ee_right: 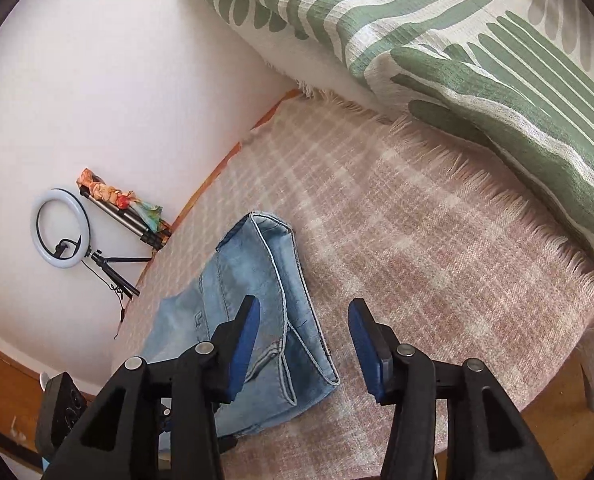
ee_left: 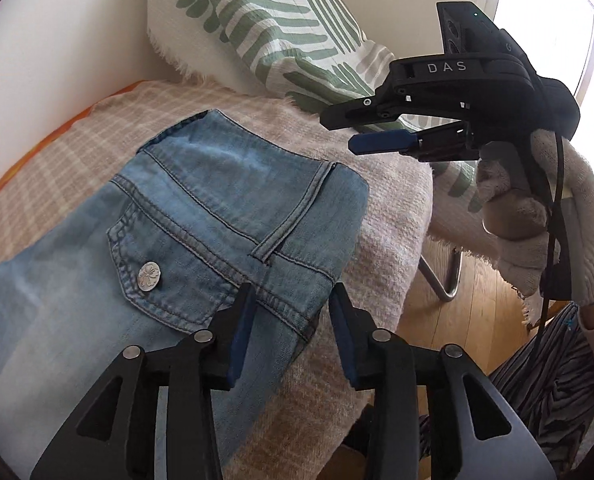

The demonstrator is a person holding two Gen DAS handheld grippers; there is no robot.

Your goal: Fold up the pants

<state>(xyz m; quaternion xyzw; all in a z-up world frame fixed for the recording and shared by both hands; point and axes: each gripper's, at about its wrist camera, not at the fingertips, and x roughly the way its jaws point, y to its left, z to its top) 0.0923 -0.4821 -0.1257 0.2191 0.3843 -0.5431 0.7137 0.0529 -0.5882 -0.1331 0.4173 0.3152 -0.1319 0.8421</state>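
Observation:
Light blue denim pants (ee_left: 201, 216) lie folded on a pink checked blanket (ee_left: 385, 200), back pocket with a metal flower button (ee_left: 150, 276) facing up. My left gripper (ee_left: 293, 300) is open just above the waistband's near edge, holding nothing. My right gripper (ee_left: 349, 132) hovers open to the right of the pants, held in a white-gloved hand (ee_left: 545, 216). In the right wrist view the pants (ee_right: 257, 304) lie below and left of my open right gripper (ee_right: 303, 312), which is above their near edge and empty.
A green-and-white striped pillow (ee_left: 257, 24) (ee_right: 477, 48) lies at the blanket's far edge by a white wall. A ring light on a tripod (ee_right: 61, 236) stands to the left. Wooden floor (ee_left: 477, 300) and a metal leg (ee_left: 449, 280) lie right of the blanket's edge.

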